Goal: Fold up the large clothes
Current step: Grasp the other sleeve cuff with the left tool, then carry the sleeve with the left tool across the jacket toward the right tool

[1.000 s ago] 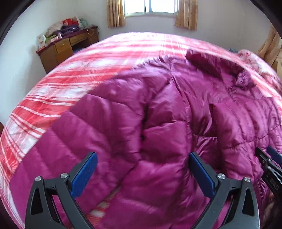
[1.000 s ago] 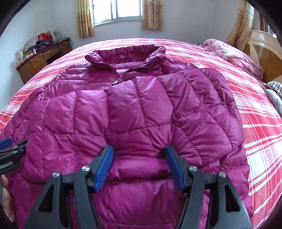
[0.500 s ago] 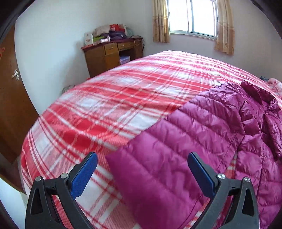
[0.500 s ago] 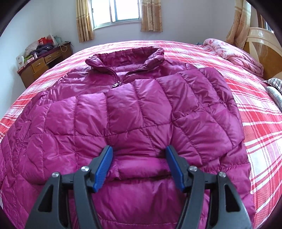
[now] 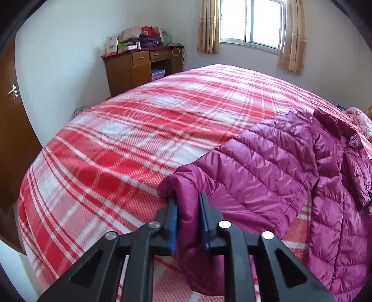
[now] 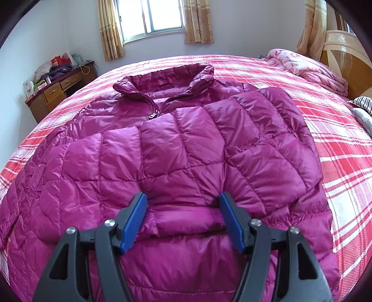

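A magenta puffer jacket [image 6: 186, 144] lies front up on the red plaid bed [image 6: 348, 162], collar toward the window. One sleeve is folded across its front, and my right gripper [image 6: 183, 197] has its blue pads pressed against both sides of that sleeve's cuff [image 6: 186, 220]. In the left wrist view the other sleeve [image 5: 267, 167] stretches out over the bed [image 5: 139, 139]. My left gripper [image 5: 187, 204] is closing on this sleeve's cuff [image 5: 183, 185], and the pads pinch the fabric between them.
A wooden desk [image 5: 139, 67] piled with clutter stands against the far wall by the window [image 6: 162, 16]. A brown door [image 5: 11, 139] is at the left. A pink quilt [image 6: 309, 67] and a headboard [image 6: 344, 58] are at the right end of the bed.
My left gripper swung left from over the jacket's body to the outstretched sleeve's end, then closed on the cuff. It also left the right wrist view. The right gripper stayed put.
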{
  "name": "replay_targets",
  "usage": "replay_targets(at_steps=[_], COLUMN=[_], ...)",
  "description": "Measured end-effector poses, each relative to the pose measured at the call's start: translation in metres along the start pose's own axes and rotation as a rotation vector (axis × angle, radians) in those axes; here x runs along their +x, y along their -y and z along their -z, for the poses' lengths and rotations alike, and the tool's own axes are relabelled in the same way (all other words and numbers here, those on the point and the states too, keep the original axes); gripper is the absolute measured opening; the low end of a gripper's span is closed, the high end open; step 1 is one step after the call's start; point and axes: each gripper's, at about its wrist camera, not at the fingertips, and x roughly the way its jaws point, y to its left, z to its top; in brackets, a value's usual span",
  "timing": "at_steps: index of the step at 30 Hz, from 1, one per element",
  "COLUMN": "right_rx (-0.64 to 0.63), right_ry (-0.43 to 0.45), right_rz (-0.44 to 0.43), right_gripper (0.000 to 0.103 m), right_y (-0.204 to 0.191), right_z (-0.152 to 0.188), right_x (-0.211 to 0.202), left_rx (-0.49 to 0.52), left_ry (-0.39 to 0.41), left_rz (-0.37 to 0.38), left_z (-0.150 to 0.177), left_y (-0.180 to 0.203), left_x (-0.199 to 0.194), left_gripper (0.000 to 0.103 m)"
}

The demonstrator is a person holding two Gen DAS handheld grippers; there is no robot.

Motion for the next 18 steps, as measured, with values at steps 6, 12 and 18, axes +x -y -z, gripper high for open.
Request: replay_targets(at_steps=[6, 12, 18], right_rx=[0.009, 0.017, 0.015], right_ry=[0.006, 0.010, 0.011], right_rz=[-0.007, -0.016, -0.016], right_gripper=[0.068, 0.069, 0.069], right_y=[0.001, 0.003, 0.003], right_z=[0.000, 0.000, 0.001], right_x=[-0.001, -0.002, -0.002], left_rx=[0.018, 0.101, 0.162], left_ry=[0.075, 0.181, 0.293], left_rz=[-0.025, -0.075, -0.033], left_z=[-0.035, -0.070, -0.096], left_y=[-0.005, 0.009, 0.031], left_x=[-0.014, -0.038, -0.073], left_gripper=[0.012, 0.011, 0.010])
